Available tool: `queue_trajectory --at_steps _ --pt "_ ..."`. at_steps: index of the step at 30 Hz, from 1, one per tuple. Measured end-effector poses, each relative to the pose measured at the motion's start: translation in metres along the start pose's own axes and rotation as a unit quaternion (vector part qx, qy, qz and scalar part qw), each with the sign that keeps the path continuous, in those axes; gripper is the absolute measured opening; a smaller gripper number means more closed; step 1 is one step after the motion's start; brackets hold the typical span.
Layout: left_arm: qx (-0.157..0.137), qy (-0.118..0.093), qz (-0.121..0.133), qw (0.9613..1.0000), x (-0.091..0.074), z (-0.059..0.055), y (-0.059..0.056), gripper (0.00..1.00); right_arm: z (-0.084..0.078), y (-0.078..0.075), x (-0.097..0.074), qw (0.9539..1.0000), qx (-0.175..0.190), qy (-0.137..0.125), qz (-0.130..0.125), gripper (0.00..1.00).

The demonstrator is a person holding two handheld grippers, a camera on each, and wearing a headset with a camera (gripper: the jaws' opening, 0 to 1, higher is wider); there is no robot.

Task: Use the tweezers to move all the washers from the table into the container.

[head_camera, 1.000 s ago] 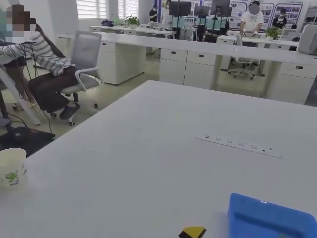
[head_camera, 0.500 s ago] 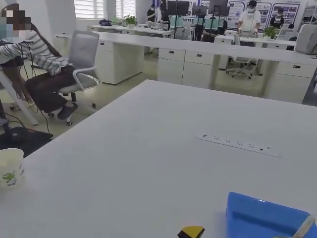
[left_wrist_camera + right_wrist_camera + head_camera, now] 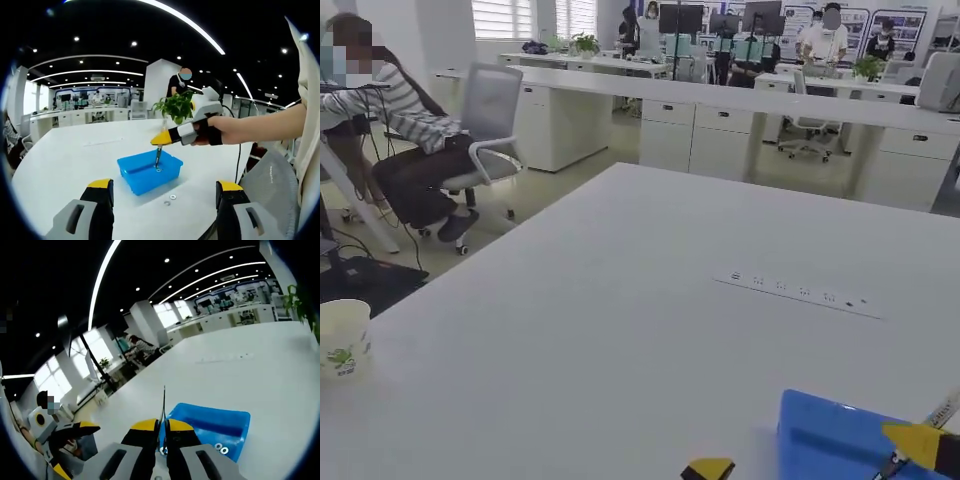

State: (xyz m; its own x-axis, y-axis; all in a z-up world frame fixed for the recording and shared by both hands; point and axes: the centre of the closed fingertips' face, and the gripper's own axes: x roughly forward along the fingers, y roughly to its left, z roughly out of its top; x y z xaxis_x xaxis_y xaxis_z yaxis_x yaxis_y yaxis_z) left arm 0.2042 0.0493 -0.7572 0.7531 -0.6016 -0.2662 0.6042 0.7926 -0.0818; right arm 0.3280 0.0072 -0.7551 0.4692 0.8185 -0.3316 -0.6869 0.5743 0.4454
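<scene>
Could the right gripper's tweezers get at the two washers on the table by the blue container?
Probably yes. The washers lie on bare table just outside the container, nothing over them, and the right gripper holds the tweezers over that container, close by.

head view forward over table (image 3: 620,330); gripper views low, facing across shared container (image 3: 150,184)

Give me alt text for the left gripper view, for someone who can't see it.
The right gripper, shut on tweezers, points them down into a blue container on a white table. Two washers lie on the table beside the container, and the left gripper is open in the foreground.
</scene>
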Motion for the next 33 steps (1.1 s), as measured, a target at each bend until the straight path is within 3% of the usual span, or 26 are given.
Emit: queue_trajectory --at_steps 5,13,23,33 --pt "0.0 0.001 -0.001 1.0 0.0 0.0 0.0 0.85 0.008 -0.017 0.009 0.9996 0.021 -0.009 -0.015 0.03" --pt "-0.001 0.004 -0.002 1.0 0.001 0.0 0.001 0.85 -0.001 -0.039 0.021 0.9986 0.038 0.01 -0.036 0.03" --pt "0.001 0.008 -0.004 1.0 0.002 -0.001 0.0 0.85 -0.015 -0.063 0.031 0.9968 0.023 0.041 -0.065 0.03" --pt "-0.002 0.008 -0.003 1.0 0.002 -0.001 0.0 0.85 -0.02 -0.071 0.037 0.9954 0.005 0.055 -0.079 0.03"
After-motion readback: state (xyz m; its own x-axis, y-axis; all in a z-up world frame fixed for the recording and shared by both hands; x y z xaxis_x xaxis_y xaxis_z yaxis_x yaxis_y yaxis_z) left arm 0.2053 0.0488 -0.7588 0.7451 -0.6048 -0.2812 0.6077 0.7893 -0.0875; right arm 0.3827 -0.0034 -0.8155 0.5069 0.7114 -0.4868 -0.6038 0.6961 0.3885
